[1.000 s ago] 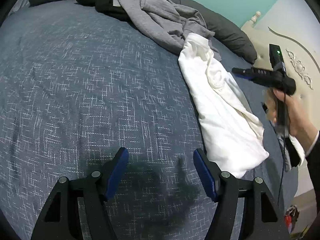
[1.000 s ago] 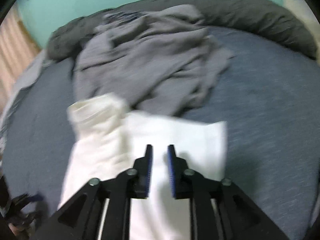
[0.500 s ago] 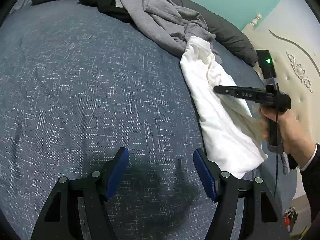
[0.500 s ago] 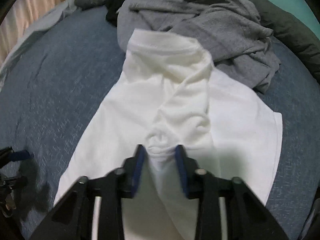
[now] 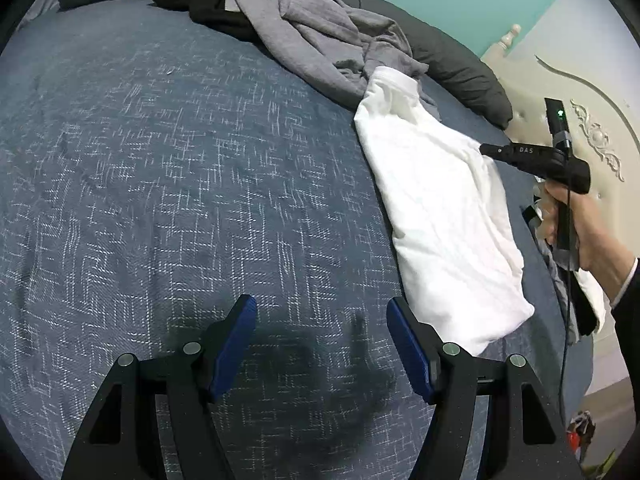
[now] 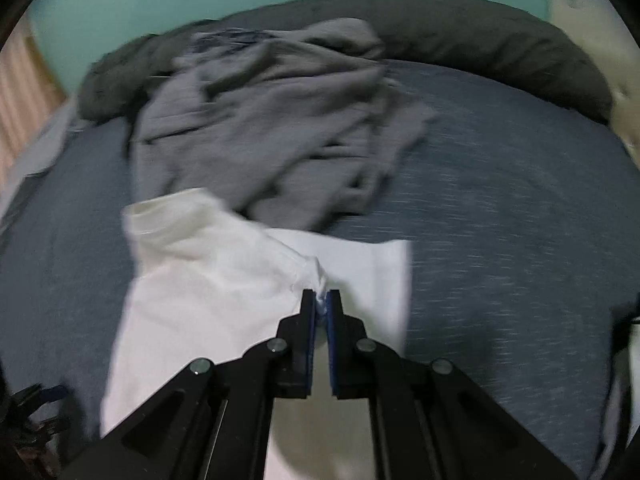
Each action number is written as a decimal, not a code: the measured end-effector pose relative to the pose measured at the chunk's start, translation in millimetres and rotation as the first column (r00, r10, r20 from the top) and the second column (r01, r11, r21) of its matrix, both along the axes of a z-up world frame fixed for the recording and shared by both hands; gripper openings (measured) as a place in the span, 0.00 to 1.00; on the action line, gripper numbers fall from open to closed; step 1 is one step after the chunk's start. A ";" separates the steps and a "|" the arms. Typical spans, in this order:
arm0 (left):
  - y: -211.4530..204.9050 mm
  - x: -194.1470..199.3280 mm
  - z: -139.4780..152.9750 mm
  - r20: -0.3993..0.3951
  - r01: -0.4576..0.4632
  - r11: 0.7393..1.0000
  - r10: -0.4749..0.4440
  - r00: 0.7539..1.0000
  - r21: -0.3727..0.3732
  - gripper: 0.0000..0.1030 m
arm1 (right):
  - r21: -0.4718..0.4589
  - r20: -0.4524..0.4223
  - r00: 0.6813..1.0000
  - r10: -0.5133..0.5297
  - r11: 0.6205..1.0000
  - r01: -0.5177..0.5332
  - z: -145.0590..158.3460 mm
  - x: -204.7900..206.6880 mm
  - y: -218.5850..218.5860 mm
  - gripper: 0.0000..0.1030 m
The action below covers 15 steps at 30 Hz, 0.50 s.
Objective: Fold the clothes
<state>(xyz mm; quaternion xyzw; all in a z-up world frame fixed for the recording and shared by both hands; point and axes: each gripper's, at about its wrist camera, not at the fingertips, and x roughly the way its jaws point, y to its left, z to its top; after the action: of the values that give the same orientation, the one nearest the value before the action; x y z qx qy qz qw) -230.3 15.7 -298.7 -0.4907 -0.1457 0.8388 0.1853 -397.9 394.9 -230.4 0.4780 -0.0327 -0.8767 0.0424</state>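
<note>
Dim, even room light; left view sharp with a soft shadow at 6 o'clock; right view motion-blurred; fisheye edges bowed.

White shirt [image 5: 440,208]; grey garment [image 5: 320,48]; blue crosshatched bedspread [image 5: 160,180].

A bed with a dark blue bedspread [image 5: 160,184] flecked in white carries everything. A white shirt [image 5: 436,216] lies along its right side. At the far edge a heap of grey clothes [image 5: 320,40] touches the shirt's far end, a black garment [image 5: 212,4] to its left, a dark grey pillow [image 5: 460,72] behind.
</note>
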 end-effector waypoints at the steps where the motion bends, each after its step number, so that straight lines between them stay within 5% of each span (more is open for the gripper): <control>1: -0.2 0.2 -0.4 0.000 0.000 1.000 0.000 1.000 -0.001 0.69 | 0.015 0.008 1.000 -0.016 1.000 0.016 -3.7 -1.8 4.0 0.05; 4: -0.3 0.4 -1.1 0.002 0.000 1.000 0.000 1.000 -0.002 0.69 | 0.050 0.042 0.992 -0.121 0.992 0.119 -14.1 -10.4 19.3 0.05; 6: -0.5 0.1 -1.3 0.003 0.000 1.000 0.000 1.000 0.001 0.69 | -0.010 0.015 0.982 -0.187 0.982 0.187 -13.0 -7.7 32.7 0.06; 7: -0.6 -0.1 -1.3 0.003 0.000 1.000 0.000 1.000 0.001 0.69 | -0.069 0.003 0.982 -0.187 0.980 0.187 -11.9 -4.5 37.0 0.09; 9: -0.8 0.0 -1.4 0.004 0.000 1.000 0.000 1.000 0.003 0.69 | -0.120 0.016 0.987 -0.157 0.980 0.158 -13.9 0.3 36.6 0.34; 10: -0.9 0.5 -1.4 0.005 0.000 1.000 -0.001 1.000 0.004 0.69 | -0.132 0.029 0.990 -0.140 0.981 0.142 -15.4 3.6 34.5 0.38; 15: 8.2 4.0 3.0 -0.005 0.029 0.999 -0.029 1.000 0.027 0.69 | -0.183 0.078 0.996 -0.052 0.981 0.066 -26.4 22.2 24.2 0.38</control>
<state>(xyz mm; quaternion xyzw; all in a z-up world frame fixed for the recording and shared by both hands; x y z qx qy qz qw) -226.2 23.9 -295.7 -0.4882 -0.1494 0.8352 0.2046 -375.6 419.1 -256.9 0.5026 -0.1299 -0.8526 0.0594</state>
